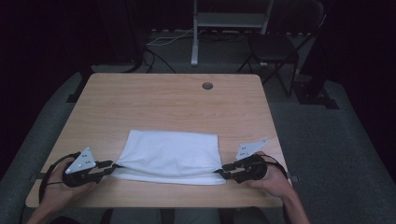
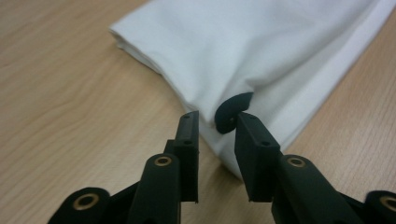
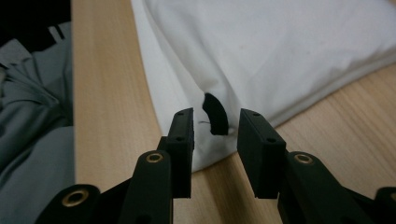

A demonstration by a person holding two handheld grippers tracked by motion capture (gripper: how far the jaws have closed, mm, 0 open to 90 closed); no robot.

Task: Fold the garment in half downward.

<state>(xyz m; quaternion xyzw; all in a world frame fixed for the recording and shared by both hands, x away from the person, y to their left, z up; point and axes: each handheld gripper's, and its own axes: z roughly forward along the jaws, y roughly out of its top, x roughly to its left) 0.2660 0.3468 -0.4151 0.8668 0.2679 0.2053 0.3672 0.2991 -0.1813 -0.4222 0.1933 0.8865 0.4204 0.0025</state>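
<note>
Cloth: a white, folded rectangular cloth (image 1: 172,156) lay on the near half of the light wooden table (image 1: 163,100), its near edge close to the person's side.
Left gripper: the black two-jaw left gripper (image 1: 108,165) sat at the cloth's near left corner; in the left gripper view its jaws stood apart with the corner (image 2: 219,140) between them, so it was not clamped on anything.
Right gripper: the black two-jaw right gripper (image 1: 224,169) was at the near right corner, jaws likewise parted around the fabric edge (image 3: 210,149).
Dark tab: a small black curved piece (image 2: 232,112) showed against the cloth between each pair of jaws; what it was I could not tell.
Layer risk: the corners looked stacked, so closing might have caught only the top layer, or all of them.
Slip risk: a shallow bite on the hem could have let a corner pull free once lifted.
Uneven risk: if one side caught and the other missed, the cloth would likely have skewed or dragged toward the near table edge.
</note>
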